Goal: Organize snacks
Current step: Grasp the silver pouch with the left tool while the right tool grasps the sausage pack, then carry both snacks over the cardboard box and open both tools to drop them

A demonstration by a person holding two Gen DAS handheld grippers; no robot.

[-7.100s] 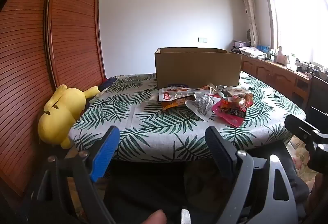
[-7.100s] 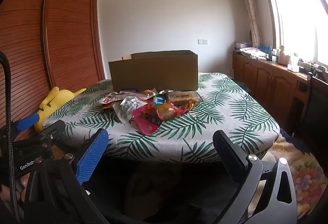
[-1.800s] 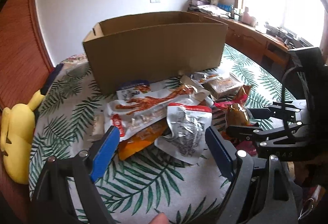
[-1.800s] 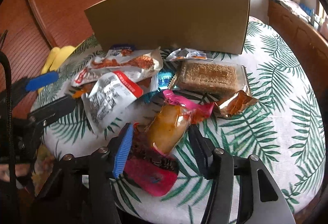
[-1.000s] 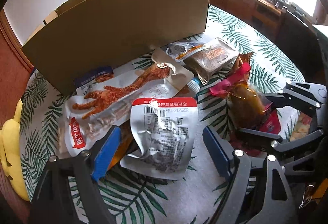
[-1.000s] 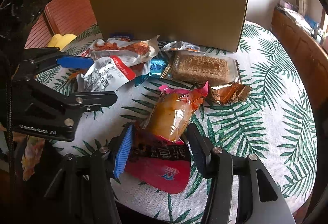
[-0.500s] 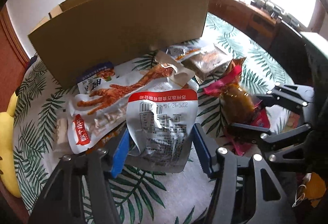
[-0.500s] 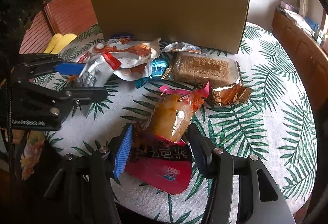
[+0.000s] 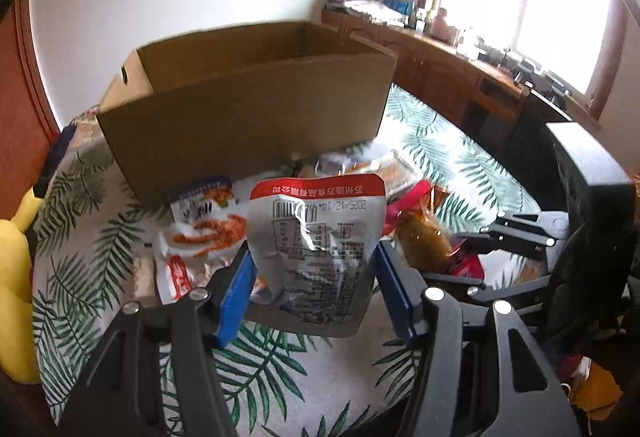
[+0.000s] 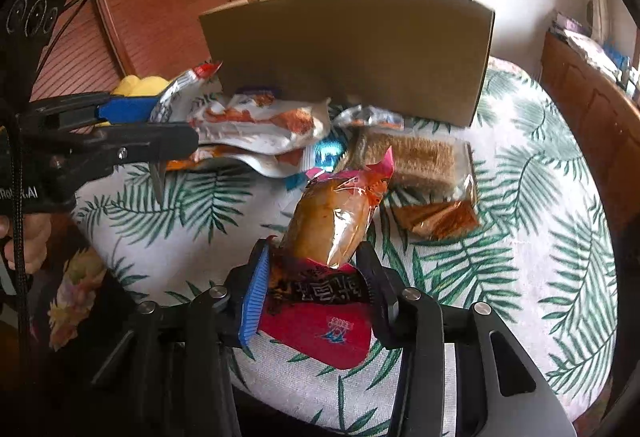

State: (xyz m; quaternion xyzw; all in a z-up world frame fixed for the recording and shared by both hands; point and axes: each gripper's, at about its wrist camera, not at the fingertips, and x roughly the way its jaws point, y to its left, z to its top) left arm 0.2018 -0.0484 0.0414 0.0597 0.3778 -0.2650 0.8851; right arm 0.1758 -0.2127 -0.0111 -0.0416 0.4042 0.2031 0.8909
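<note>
A bright room with white walls, a sunlit window at the upper right of the left wrist view and reddish slatted wooden doors at the upper left of the right wrist view holds a desk (image 9: 276, 361) covered in a white cloth printed with green palm leaves.

At the bottom centre of the left wrist view, the left gripper (image 9: 314, 287) has its blue-padded fingers (image 9: 234, 295) pressed against both side edges of a crinkled silver foil snack pouch with a red top band (image 9: 316, 253), holding it upright and clear of the cloth. At the bottom centre of the right wrist view, the right gripper (image 10: 310, 293) has its fingers (image 10: 254, 297) closed on a red and black snack packet topped by a clear-wrapped golden-brown piece with a pink twisted end (image 10: 332, 257).

Beyond both grippers, in mid-frame, lie the other snacks in a loose pile: a white vacuum pack printed with orange chicken feet (image 10: 256, 125), a clear pack holding a tan grain bar (image 10: 416, 161) and a small crumpled amber wrapper (image 10: 436, 219) just below it. Behind the pile, across the upper middle of both views, stands an open brown cardboard box (image 9: 248, 109). A yellow plush toy (image 9: 16, 301) sits at the left edge of the left wrist view.
</note>
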